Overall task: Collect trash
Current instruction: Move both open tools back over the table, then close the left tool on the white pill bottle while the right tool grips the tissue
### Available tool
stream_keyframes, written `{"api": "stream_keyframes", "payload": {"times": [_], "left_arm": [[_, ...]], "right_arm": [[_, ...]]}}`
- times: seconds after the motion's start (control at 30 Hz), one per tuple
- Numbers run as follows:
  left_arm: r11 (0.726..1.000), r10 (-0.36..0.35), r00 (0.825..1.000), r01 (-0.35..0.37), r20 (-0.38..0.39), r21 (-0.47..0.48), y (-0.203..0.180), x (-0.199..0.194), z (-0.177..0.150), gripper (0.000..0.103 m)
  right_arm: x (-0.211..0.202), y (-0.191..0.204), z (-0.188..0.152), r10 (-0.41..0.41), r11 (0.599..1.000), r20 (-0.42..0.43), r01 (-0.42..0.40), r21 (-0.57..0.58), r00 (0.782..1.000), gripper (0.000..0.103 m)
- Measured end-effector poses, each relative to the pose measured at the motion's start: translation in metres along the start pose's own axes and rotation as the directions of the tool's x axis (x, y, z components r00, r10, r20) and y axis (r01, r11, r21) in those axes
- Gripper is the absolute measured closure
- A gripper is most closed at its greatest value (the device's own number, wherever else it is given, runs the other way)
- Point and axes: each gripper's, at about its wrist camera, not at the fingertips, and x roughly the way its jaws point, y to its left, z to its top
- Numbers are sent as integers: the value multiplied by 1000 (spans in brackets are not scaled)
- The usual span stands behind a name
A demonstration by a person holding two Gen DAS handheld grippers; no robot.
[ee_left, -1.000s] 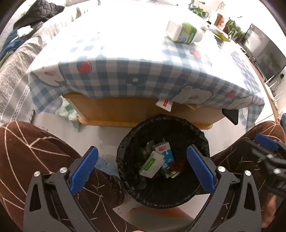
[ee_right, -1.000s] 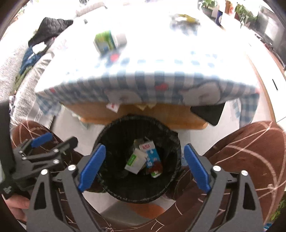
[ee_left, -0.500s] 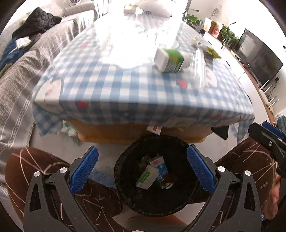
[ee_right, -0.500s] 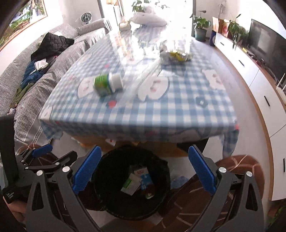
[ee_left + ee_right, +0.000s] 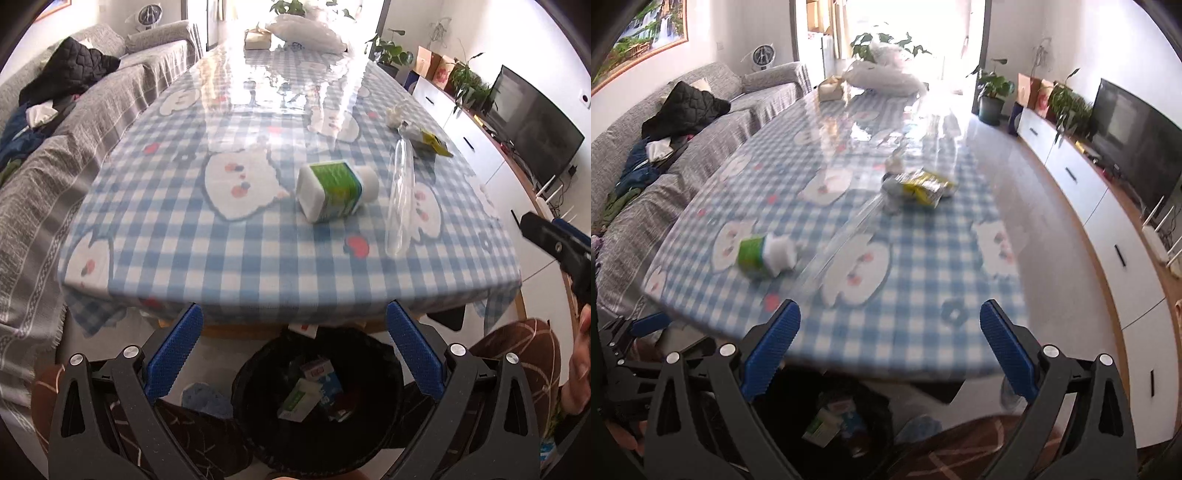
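A black-lined trash bin stands on the floor under the table's near edge, with cartons inside. On the blue checked tablecloth a white bottle with a green label lies on its side. Beside it is a clear plastic tube. Farther back are a yellow wrapper and a crumpled white scrap. My left gripper hangs open above the bin. My right gripper is open over the table's near edge. Neither holds anything.
A grey sofa with piled clothes runs along the left. White cabinets, plants and a TV line the right wall. A white bag sits at the table's far end. A person's knees in brown patterned trousers flank the bin.
Both grippers have risen and tilted up, so the bin has slid to the bottom of each view and the tabletop fills the frames. Both stay open and empty.
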Motion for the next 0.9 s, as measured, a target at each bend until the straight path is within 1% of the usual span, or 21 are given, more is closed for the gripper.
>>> {"api": "stream_keyframes", "payload": {"times": [0.23, 0.47, 0.67, 0.77, 0.87, 0.9], "left_arm": [[1000, 13, 1000, -13, 0, 2, -5, 13, 25, 6], [1000, 17, 1000, -17, -11, 9, -13, 30, 44, 6], [1000, 15, 1000, -15, -20, 13, -21, 46, 61, 6], [1000, 19, 1000, -19, -14, 8, -23, 51, 66, 6], [1000, 18, 1000, -18, -13, -8, -24, 59, 71, 6], [1000, 15, 1000, -16, -14, -13, -25, 61, 72, 6]], "right_arm": [[18, -19, 40, -27, 1000, 28, 27, 10, 999, 9], [43, -22, 72, -47, 999, 36, 47, 1, 998, 9], [72, -19, 108, -29, 999, 40, 28, 21, 999, 9], [86, -19, 121, -24, 999, 35, 24, 21, 999, 9], [105, -21, 138, 1, 999, 14, -2, 53, 1000, 9], [113, -20, 146, 23, 997, 7, -23, 71, 1000, 9]]}}
